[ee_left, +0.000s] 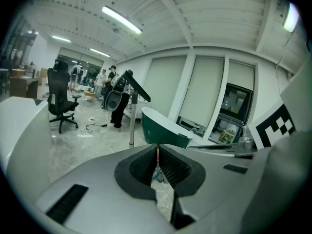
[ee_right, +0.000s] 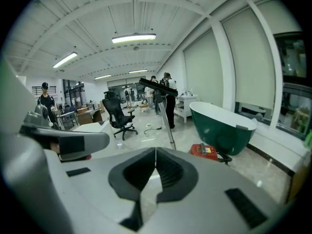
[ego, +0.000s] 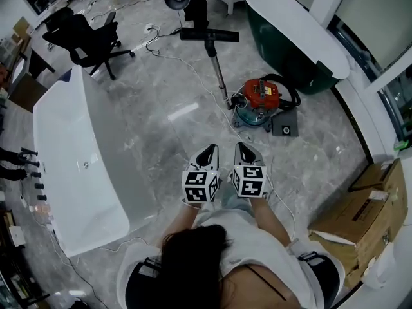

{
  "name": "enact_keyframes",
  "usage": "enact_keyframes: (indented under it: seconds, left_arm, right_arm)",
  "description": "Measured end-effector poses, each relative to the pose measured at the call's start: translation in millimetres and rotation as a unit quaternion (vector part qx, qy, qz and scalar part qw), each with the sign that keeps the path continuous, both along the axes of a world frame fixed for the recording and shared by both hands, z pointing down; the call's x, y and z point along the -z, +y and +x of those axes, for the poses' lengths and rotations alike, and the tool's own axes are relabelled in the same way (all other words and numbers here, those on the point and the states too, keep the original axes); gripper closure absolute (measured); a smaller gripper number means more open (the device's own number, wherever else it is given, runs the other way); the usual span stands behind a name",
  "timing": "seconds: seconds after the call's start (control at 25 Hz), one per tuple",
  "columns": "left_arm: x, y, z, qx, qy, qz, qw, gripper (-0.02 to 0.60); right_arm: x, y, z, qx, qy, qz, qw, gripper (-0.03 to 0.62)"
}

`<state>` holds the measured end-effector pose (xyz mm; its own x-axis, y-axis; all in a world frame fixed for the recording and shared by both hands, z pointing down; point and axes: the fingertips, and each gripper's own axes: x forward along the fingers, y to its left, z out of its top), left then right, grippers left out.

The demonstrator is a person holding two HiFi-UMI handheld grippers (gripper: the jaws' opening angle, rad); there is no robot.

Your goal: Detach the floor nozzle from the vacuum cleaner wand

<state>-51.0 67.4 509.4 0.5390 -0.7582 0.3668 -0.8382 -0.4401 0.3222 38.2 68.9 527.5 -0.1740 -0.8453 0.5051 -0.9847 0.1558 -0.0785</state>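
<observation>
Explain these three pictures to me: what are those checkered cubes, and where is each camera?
No robot: a person holds a gripping tool in each hand. The downward picture comes from a camera on the person's head; it shows the left tool and right tool, each carrying a marker cube. The other two pictures come from cameras riding on those tools. Both are shut and empty. On the floor ahead sits a red vacuum cleaner, its wand rising to the black floor nozzle. A white bathtub stands left, a green bathtub beyond.
</observation>
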Motion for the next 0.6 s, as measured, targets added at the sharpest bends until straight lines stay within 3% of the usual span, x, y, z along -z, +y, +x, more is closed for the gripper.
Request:
enact_keyframes:
  seconds: [0.6]
  left_arm:
    - [3.4, -48.9, 17.4, 0.017, -0.002, 0.001, 0.9999, 0.568]
  right_arm:
    - [2.9, -50.8, 16.4, 0.019, -0.003, 0.0, 1.0, 0.579]
